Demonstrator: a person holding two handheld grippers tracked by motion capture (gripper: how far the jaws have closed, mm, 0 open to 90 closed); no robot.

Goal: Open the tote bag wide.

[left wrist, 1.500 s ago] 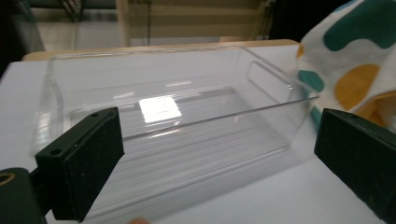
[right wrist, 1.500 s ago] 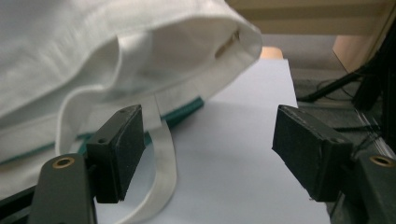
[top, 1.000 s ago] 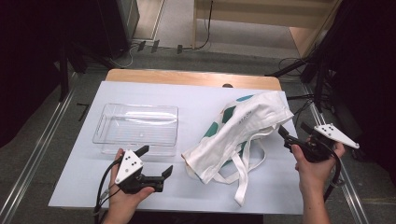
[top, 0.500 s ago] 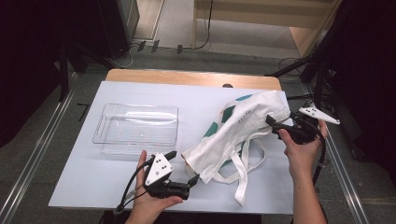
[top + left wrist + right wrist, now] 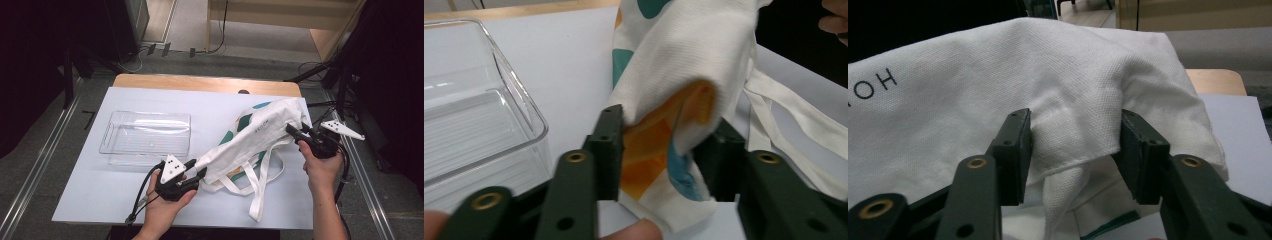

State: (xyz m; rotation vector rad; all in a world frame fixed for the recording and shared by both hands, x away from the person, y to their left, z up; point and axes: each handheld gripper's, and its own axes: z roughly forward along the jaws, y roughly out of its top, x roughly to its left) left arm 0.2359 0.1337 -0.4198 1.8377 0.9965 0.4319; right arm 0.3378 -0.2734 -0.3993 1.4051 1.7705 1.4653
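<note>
While both grippers straddle cloth, their jaws stand apart, unclamped
left gripper [image 5: 194, 172] takes in the near corner of the white tote bag [image 5: 255, 137], right gripper [image 5: 296, 133] its far edge; the bag stretches across the white table [image 5: 90, 200], just beside a clear plastic tray [image 5: 145, 137]

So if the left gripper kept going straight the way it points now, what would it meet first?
The tote bag. Its cloth already bunches between the open jaws of the left gripper, so any push forward likely drives straight into the fabric; whether the jaws already touch it is unclear.
</note>
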